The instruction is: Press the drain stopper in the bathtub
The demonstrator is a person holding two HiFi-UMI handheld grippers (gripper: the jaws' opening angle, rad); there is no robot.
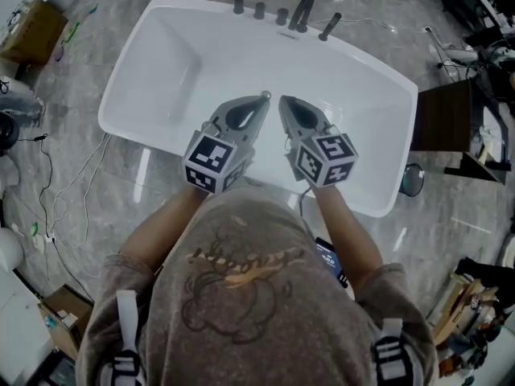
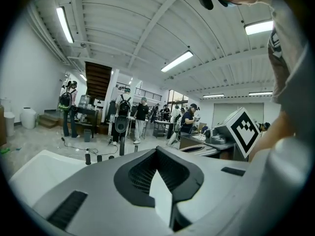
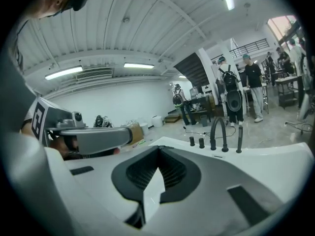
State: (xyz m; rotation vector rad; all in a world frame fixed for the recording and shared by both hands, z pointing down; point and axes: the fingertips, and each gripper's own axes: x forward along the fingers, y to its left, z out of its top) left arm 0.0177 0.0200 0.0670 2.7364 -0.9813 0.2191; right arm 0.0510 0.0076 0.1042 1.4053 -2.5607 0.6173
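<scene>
White bathtub (image 1: 161, 71) holds a metal drain stopper (image 1: 265, 95) just beyond the left gripper (image 1: 261, 101), which like the right gripper (image 1: 283, 100) is closed and empty; stopper probably rigid, slick, best pressed squarely on top

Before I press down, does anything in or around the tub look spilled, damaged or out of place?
Nothing stands out. The bathtub looks dry and unmarked; the black taps stand upright on its far rim. The left claw and right claw hang shut and empty above it. Loose cables trail over the floor beside it.
</scene>
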